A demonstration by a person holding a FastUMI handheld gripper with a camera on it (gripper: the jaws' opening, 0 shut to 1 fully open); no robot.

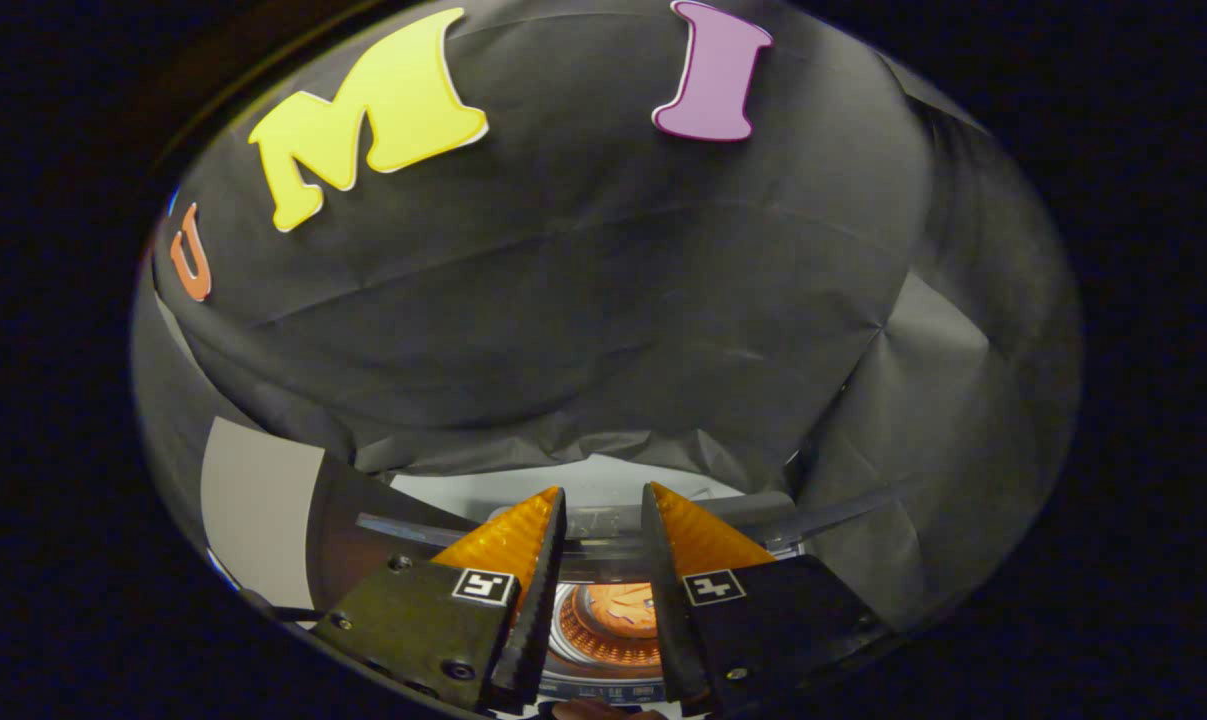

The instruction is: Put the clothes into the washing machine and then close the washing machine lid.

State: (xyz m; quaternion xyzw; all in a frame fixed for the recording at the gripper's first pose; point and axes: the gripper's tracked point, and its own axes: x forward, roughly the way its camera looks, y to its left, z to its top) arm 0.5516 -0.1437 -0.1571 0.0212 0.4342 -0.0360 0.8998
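Below my tool (603, 500), seen through the gap between its fingers, sits the washing machine (608, 625): a round drum with a ribbed wall, glowing orange inside, its clear lid (603, 525) raised behind. My tool's fingers stand slightly apart, holding nothing.

Washing machine (603, 625) drum below, seen between parted jaws; lid (603, 522) raised just beyond them.

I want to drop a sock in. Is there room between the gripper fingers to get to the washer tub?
Only a narrow gap. The gripper is open with nothing held, and the tub shows through the slot between its fingers. The lid crosses just past the fingertips, so it is crowded there. The pale strip between lid and cloth wall looks bare.
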